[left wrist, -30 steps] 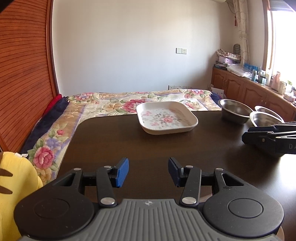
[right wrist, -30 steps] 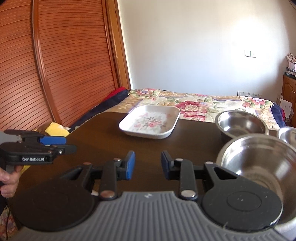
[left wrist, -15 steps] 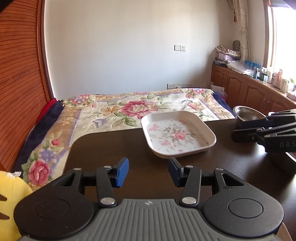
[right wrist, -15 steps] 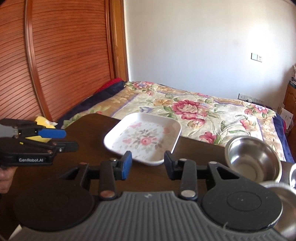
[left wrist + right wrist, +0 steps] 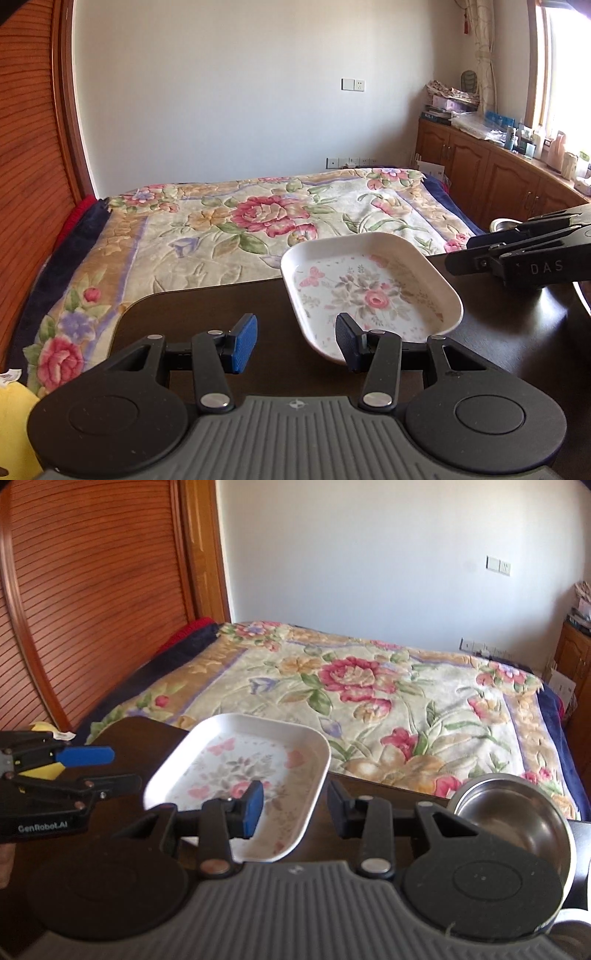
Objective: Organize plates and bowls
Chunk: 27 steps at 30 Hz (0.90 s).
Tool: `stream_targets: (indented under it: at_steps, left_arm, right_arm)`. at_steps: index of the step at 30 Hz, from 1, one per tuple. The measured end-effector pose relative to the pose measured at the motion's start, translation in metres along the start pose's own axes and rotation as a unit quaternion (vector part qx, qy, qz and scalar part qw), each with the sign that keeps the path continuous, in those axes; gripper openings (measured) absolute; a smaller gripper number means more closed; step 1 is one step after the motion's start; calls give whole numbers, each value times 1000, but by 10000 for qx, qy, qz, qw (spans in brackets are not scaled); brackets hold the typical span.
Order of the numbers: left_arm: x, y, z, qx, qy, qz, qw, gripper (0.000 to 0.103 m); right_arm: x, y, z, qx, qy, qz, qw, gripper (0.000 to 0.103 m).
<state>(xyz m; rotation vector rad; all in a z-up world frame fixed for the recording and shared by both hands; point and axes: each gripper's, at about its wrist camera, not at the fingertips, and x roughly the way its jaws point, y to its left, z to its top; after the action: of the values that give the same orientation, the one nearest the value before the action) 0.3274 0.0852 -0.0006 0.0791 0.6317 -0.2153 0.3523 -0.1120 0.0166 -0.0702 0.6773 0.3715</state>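
Floral plate (image 5: 255, 771) on table, both hand-held grippers level (jaws apart, empty)

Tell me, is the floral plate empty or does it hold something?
Empty. The floral plate shows only its printed flowers; no food or dish lies in it.

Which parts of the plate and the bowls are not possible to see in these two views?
- Floral plate: in the right wrist view the right gripper covers its near edge.
- Steel bowl: the gripper body hides its near side there; in the left wrist view only a sliver shows behind the right gripper.
- Another bowl's rim: cut off by the frame edge.
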Motion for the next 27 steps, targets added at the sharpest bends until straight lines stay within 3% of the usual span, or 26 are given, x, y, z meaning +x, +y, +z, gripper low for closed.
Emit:
stream_targets:
  at_steps: [6, 12, 27]
  left_arm:
    - [22, 8, 4, -188, 138, -57, 9997, 37]
    - [35, 11, 2, -315, 265, -117, 9991, 30]
    - [53, 13, 7, -604, 447, -382, 9964, 27]
  right_arm:
    - [21, -6, 0, 123, 281, -94, 9995, 37]
    - [32, -7, 1, 183, 504, -74, 9985, 28]
    - [40, -8, 3, 218, 702, -119, 9972, 27]
